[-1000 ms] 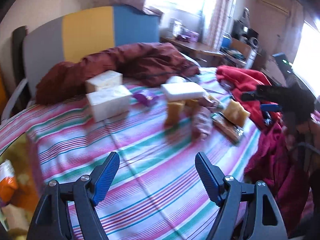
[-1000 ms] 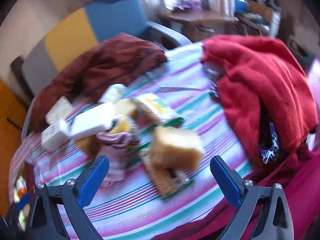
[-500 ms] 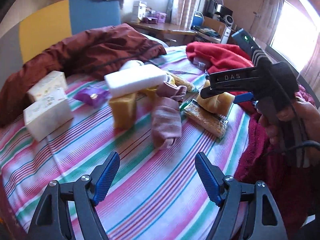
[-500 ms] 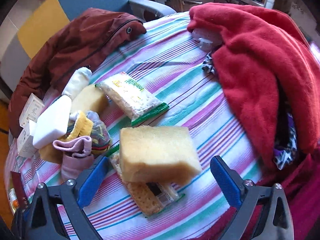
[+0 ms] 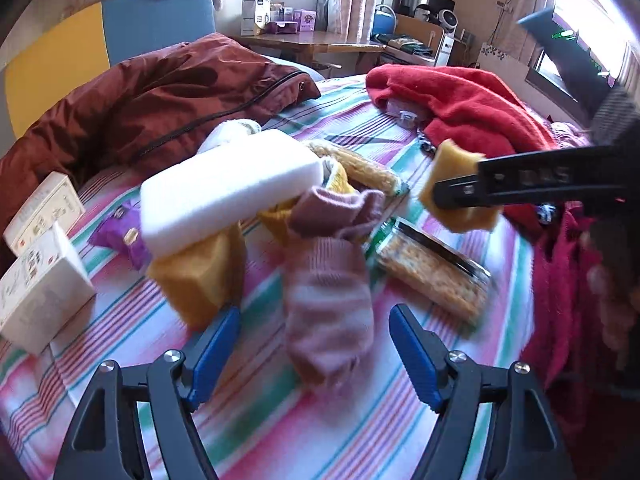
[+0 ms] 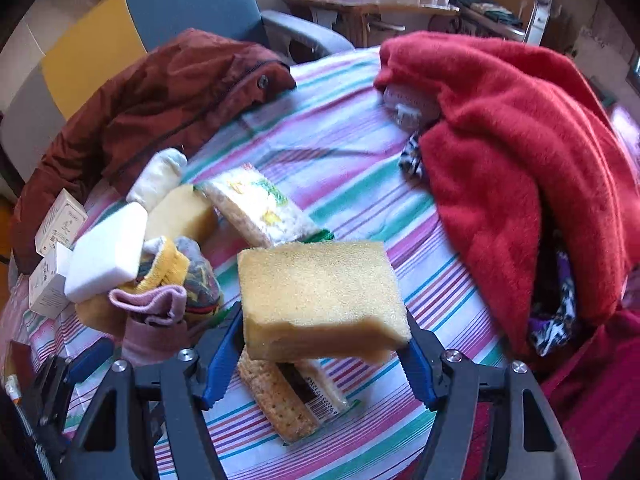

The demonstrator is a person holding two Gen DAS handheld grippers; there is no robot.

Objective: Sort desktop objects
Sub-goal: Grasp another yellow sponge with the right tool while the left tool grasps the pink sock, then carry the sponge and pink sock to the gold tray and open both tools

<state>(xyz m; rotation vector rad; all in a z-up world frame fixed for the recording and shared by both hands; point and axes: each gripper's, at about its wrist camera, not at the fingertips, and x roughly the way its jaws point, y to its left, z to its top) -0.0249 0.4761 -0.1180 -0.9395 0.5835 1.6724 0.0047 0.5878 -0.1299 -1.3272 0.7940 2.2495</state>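
Right gripper: jaws closing, blue pads against both ends of yellow sponge, above cracker packet near striped surface's front edge. Left gripper: spread, empty, over pink sock. Advice: squeeze gently, lift straight. Legible: "DAS" on gripper arm.

a round table under a pink, green and white striped cloth carries everything. at ten o'clock a maroon jacket lies bunched at the rim, at two to three o'clock a red fleece. at nine o'clock two small white boxes lie side by side. left of centre a heap: a white foam block, yellow sponges, a pink sock. a cracker packet lies at centre, another cracker packet at six o'clock.
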